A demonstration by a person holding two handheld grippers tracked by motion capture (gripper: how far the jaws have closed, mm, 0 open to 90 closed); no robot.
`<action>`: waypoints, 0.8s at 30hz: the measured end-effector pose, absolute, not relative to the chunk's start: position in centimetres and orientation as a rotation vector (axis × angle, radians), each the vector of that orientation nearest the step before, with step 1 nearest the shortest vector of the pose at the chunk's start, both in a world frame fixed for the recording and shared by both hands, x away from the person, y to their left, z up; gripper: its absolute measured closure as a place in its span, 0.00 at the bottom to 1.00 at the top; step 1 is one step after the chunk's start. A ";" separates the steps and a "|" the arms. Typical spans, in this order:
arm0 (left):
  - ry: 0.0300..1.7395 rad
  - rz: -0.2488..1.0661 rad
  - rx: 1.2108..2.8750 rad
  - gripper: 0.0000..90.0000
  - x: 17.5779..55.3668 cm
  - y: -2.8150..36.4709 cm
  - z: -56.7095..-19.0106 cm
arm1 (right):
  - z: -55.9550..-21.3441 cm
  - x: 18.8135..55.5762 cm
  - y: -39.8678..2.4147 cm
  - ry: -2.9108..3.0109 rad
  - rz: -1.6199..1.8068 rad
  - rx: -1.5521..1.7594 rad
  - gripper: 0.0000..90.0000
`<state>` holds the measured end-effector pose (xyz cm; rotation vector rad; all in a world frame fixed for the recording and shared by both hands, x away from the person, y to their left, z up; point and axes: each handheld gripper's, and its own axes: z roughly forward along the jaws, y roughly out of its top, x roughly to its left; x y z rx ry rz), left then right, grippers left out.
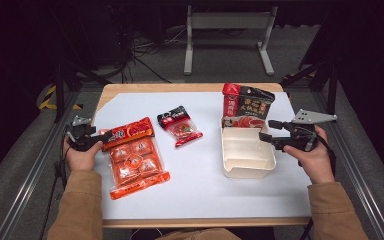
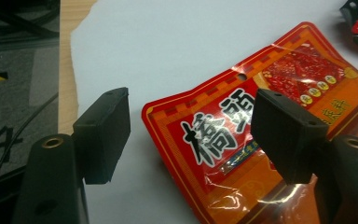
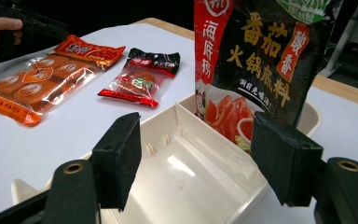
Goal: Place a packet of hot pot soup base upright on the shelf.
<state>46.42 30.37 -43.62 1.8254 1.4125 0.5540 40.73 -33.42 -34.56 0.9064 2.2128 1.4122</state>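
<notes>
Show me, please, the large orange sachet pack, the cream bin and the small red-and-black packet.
orange sachet pack [image 1: 132, 160]: high view, clear middle panel.
cream bin [image 1: 247, 172]: high view, near rim.
red-and-black packet [image 1: 180, 126]: high view, centre.

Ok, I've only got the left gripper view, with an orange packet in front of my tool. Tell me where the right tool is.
Observer: The right tool hovers open at the right rim of a cream rectangular plastic tub.
Operator: Say what's in that tub.
Observer: A tall black-and-red foil pouch stands upright at its far end; the rest is bare.
Operator: Describe the rest of my packet.
Observer: The orange plastic packet has a clear lower half showing orange blocks in pairs.
</notes>
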 end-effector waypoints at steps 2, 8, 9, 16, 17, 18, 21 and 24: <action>1.428 0.543 1.823 0.32 46.5 30.5 -43.8 | -34.6 40.7 -33.5 2.215 1.408 0.907 0.38; 1.461 0.484 1.805 0.31 46.8 31.0 -44.4 | -34.7 40.7 -33.4 2.218 1.407 0.916 0.37; 1.463 0.472 1.815 0.32 46.9 31.0 -44.6 | -34.7 40.7 -33.4 2.219 1.406 0.917 0.37; 1.467 0.419 1.843 0.35 47.2 30.8 -45.2 | -34.7 40.7 -33.3 2.222 1.407 0.912 0.37; 1.465 0.410 1.847 0.35 47.3 30.9 -45.3 | -34.7 40.7 -33.3 2.222 1.404 0.912 0.37; 1.462 0.402 1.844 0.35 47.3 30.9 -45.4 | -34.7 40.7 -33.3 2.224 1.402 0.914 0.37; 1.446 0.368 1.839 0.38 47.3 30.9 -45.4 | -34.7 40.7 -33.3 2.225 1.404 0.916 0.37; 1.428 0.345 1.844 0.43 47.3 30.7 -45.4 | -34.7 40.7 -33.3 2.227 1.405 0.914 0.37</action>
